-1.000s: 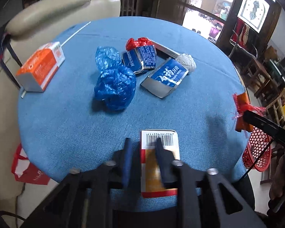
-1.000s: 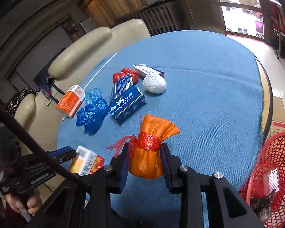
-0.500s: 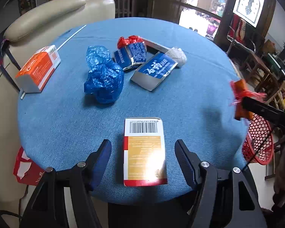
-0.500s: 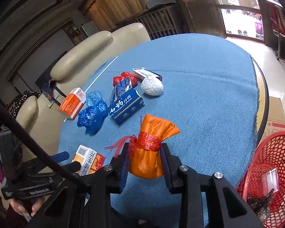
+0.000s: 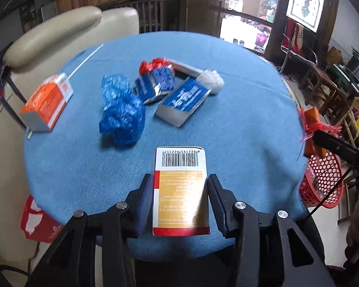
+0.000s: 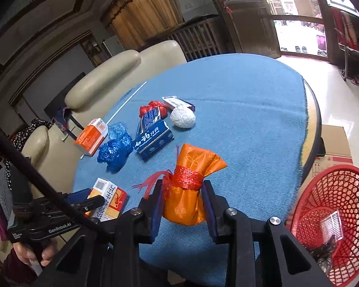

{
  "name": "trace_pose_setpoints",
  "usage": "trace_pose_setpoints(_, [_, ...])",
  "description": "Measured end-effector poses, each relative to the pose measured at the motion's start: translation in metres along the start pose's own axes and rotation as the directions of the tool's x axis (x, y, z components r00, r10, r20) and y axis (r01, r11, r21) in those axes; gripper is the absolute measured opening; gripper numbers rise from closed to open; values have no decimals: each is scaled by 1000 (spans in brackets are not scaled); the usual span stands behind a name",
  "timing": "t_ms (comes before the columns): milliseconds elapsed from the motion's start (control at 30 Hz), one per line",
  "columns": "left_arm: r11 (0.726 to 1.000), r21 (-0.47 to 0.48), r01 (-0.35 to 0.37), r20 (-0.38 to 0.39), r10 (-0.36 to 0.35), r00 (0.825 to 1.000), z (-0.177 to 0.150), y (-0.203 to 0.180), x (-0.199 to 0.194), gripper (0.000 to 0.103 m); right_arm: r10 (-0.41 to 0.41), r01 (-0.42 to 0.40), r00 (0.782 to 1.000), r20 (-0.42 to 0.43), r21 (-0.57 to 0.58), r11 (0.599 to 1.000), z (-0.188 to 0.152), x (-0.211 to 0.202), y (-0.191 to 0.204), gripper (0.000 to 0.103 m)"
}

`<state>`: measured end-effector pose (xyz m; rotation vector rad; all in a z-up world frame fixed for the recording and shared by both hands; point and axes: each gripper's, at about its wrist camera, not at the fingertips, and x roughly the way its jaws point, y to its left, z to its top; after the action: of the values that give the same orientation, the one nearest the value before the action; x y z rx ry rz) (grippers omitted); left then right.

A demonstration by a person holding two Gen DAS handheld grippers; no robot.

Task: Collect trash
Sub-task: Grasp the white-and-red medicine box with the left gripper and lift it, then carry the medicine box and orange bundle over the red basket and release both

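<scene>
Here the left gripper point(image 5: 180, 198) straddles a carton point(image 5: 180, 191) at the near edge of the table point(image 5: 239, 124); its jaws are closing, pads at the carton's long sides, whether pressing yet I cannot tell. Approaching lengthwise probably suits the narrow width. The carton lies flat, white barcode end pointing far, yellow printed panel, red strip nearest.

The right gripper point(image 6: 183, 203) is clamped fully on an orange pouch point(image 6: 191, 186), held upright over the table's near right edge, likely on its way to the red basket point(image 6: 332, 217) on the floor to the right.

Mid-table, untouched: blue bag point(image 5: 122, 112), two blue boxes, white wad point(image 5: 211, 81), orange box point(image 5: 47, 101) far left.
</scene>
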<state>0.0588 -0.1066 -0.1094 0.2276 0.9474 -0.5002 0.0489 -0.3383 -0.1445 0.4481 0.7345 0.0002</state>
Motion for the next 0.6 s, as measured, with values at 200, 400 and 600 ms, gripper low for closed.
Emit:
trace_pose_setpoints(200, [996,80,-42,63,37,997,16,-28,-21,48,9,-10,999,37,21,1000,-3,-18,-11,33])
trace_pose_setpoints(400, [984,164,-71,131,50,990,31,-64,-40,48,2,-5,997,81,36,999,-5,-40,-23,33])
trace_pose_setpoints(600, [973,217,-80,170,43,984,37,-93,-53,48,-17,10,993,116,63,998,-8,-62,-37,33])
